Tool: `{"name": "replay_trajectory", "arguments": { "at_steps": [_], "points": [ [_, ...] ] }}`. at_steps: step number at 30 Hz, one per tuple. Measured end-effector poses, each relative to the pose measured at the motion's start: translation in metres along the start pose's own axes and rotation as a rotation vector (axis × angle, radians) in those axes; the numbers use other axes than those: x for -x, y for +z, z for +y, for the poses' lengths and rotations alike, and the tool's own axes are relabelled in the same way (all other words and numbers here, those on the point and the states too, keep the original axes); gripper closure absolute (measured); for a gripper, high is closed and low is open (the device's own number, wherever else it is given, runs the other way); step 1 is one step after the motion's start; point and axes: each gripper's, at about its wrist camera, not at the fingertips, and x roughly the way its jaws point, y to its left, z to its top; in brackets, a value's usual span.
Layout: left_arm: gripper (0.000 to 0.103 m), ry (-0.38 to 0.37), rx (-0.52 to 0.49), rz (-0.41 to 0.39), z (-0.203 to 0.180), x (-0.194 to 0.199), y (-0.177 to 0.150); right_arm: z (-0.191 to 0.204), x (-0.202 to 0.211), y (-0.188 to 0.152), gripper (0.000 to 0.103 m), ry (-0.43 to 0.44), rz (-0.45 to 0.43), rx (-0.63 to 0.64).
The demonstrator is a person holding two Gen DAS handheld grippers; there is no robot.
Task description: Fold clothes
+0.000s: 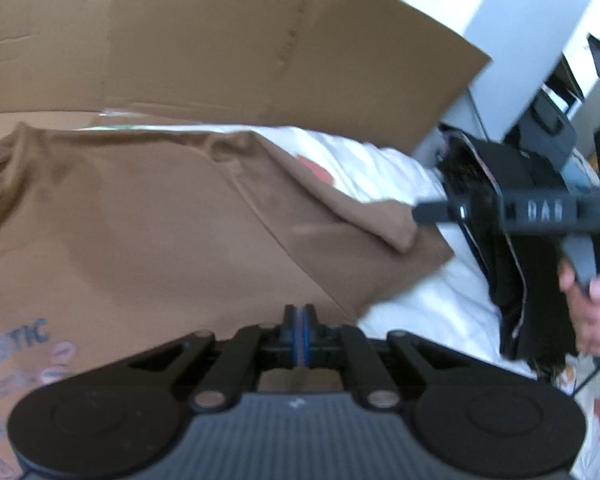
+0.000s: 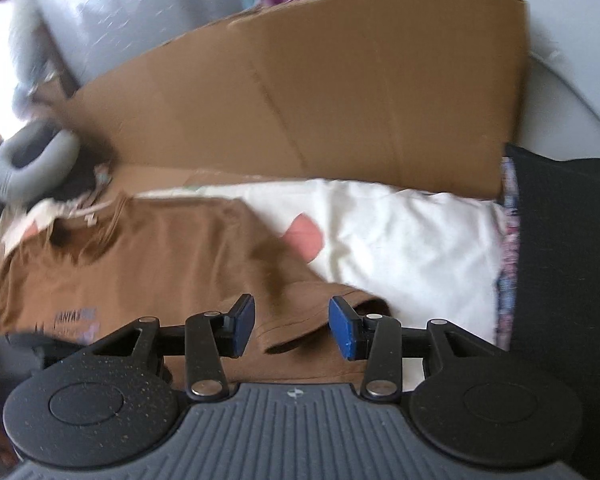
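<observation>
Brown T-shirt (image 2: 148, 256) laid out flat on the white bedsheet (image 2: 412, 240), neck toward the far side, printed lettering near its lower left corner in the right wrist view, and a big sheet of brown cardboard (image 2: 340, 92) propped up behind it. Over on the right gripper (image 2: 292, 328), the blue pads stand apart, a clear gap between them, nothing pinched; the folded-over sleeve (image 2: 324, 320) of the shirt lies just below that gap, loose on the cloth. Now the left gripper (image 1: 299, 332): pads pressed together, jaws fully closed, poised over the lower part of the shirt, and whether any cloth is caught between them I cannot tell from here. From the left wrist view the other gripper comes in from the right edge, its tip at the sleeve's edge, with the person's hand (image 1: 588, 304) wrapped round its handle. A dark garment (image 2: 564, 280) sits at the right side of the bed, and a grey neck pillow (image 2: 28, 164) lies beyond the collar at far left.
</observation>
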Motion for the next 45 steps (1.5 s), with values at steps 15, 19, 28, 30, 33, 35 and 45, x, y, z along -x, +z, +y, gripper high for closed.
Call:
{"name": "replay_trajectory", "arguments": {
  "at_steps": [15, 19, 28, 30, 33, 35, 45],
  "points": [
    [0.101, 0.096, 0.131, -0.014, 0.030, 0.004, -0.004, 0.042, -0.037, -0.018, 0.055, -0.198, 0.059, 0.411],
    [0.101, 0.104, 0.137, -0.015, 0.033, 0.004, -0.006, 0.035, -0.029, -0.006, 0.059, -0.239, 0.020, 0.415],
    [0.100, 0.108, 0.146, -0.017, 0.039, 0.007, -0.008, 0.012, -0.025, 0.019, 0.096, -0.129, 0.006, 0.307],
    [0.100, 0.111, 0.152, -0.016, 0.041, 0.008, -0.008, 0.010, -0.022, 0.023, 0.096, -0.131, -0.009, 0.306],
    [0.100, 0.117, 0.159, -0.015, 0.044, 0.009, -0.009, 0.001, -0.023, 0.034, 0.096, -0.160, -0.023, 0.293],
    [0.100, 0.120, 0.163, -0.016, 0.045, 0.009, -0.008, -0.005, -0.023, 0.042, 0.096, -0.181, -0.032, 0.285],
    [0.099, 0.138, 0.179, -0.015, 0.051, 0.013, -0.008, -0.034, -0.045, 0.074, 0.094, -0.278, -0.037, 0.223]
  ]
}}
